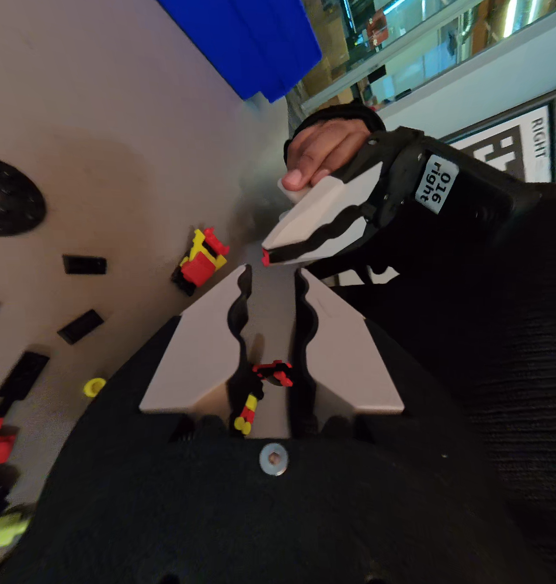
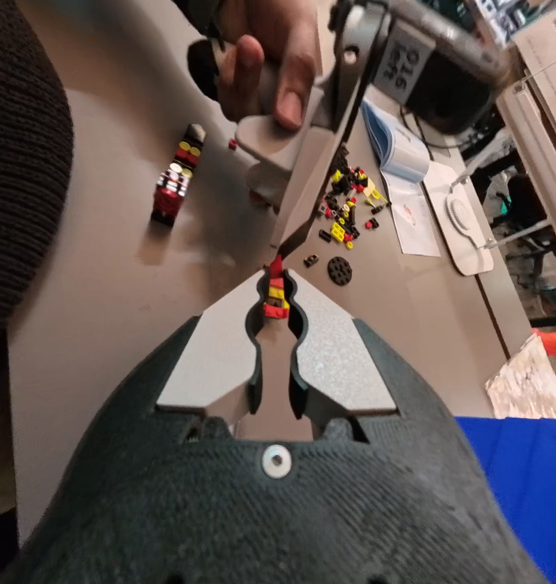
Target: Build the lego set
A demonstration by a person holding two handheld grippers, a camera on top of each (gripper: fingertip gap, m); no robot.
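Lego sub-build (image 2: pixel 275 297), a short stack of red, yellow and black pieces, sits clamped near the tips of the right gripper (image 2: pixel 275 273), raised above the middle of the bench (image 2: pixel 96 284). Its red end pokes past the fingertips toward the left gripper (image 1: pixel 273 270).

The left tongs stand moderately apart with nothing at their tips. A small red-and-black cluster (image 1: pixel 272 373) shows deep in their gap; I cannot tell whether it is held or lies on the bench below.

The longer model (image 2: pixel 175 177) lies alone toward the bench's near side. The loose pile (image 2: pixel 349 202) and a round black plate (image 2: pixel 339 271) lie farther in, with a booklet (image 2: pixel 396 148) beyond them toward the far edge. A blue bin (image 2: pixel 523 474) sits at one corner.

The sub-build is probably very light and rigid, but its stud joints can pop apart under a twist or a side load. The smooth plastic may slip between the pads. It is best gripped across flat opposite side walls, low on the stack. Any pressing should run straight along the stud axis.
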